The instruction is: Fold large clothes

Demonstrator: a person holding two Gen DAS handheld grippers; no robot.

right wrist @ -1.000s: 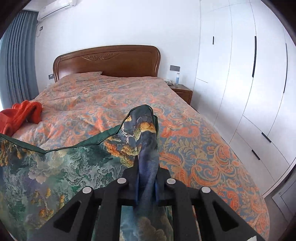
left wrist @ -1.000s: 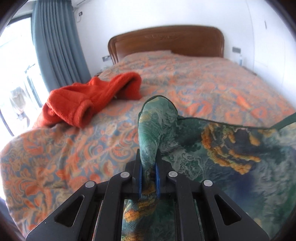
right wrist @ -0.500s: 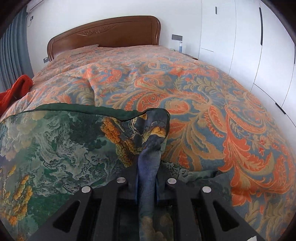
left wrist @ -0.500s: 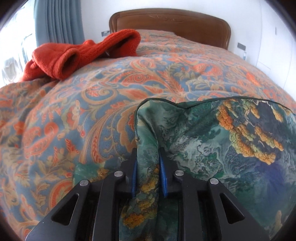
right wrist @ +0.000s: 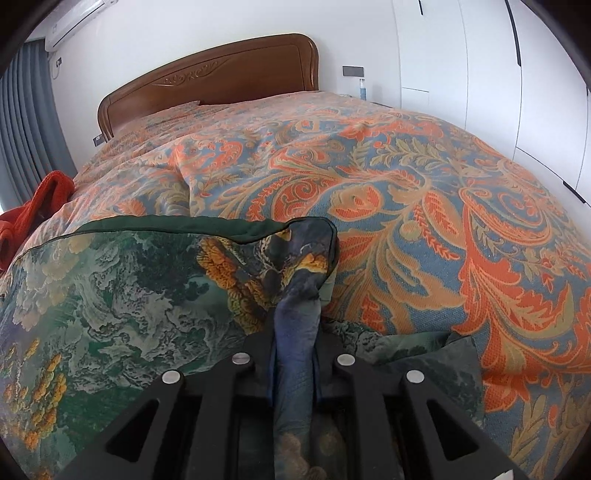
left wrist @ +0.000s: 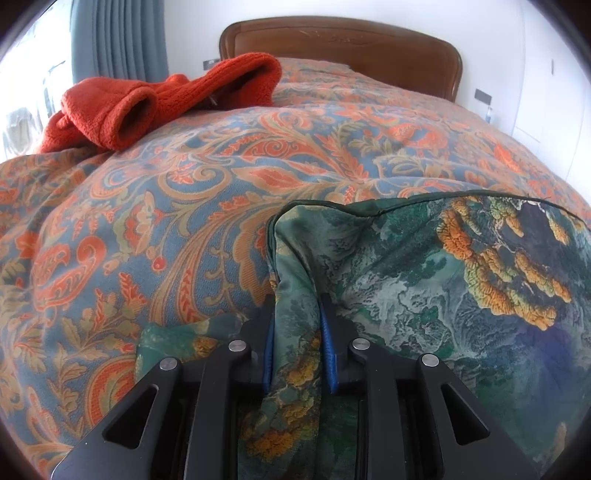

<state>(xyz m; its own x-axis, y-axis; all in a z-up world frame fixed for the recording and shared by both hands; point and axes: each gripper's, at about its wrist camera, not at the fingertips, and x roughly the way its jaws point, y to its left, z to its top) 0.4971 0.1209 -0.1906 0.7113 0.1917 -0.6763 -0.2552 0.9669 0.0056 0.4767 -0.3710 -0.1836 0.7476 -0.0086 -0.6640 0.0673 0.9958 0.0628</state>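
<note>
Green printed garment point(left wrist: 424, 295) | corners pinched in left gripper point(left wrist: 297, 332) and right gripper point(right wrist: 295, 332), edge kept taut for fold | orange sweater point(left wrist: 155, 99) at 10 o'clock on bed point(right wrist: 443, 206)

- A bed point(right wrist: 424, 177) with a paisley cover fills the room.
- A wooden headboard point(right wrist: 221, 77) meets a white wall point(right wrist: 184, 33).
- Grey curtains point(left wrist: 118, 40) hang beside a bright window point(left wrist: 33, 74).
- White wardrobes point(right wrist: 491, 74) line the bed's right edge.
- An air conditioner point(right wrist: 79, 18) sits high.

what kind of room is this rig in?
A home bedroom, almost certainly: a wide bed with a carved wooden headboard and paisley bedspread, white built-in wardrobe doors along one wall, and grey curtains by a window.
</note>
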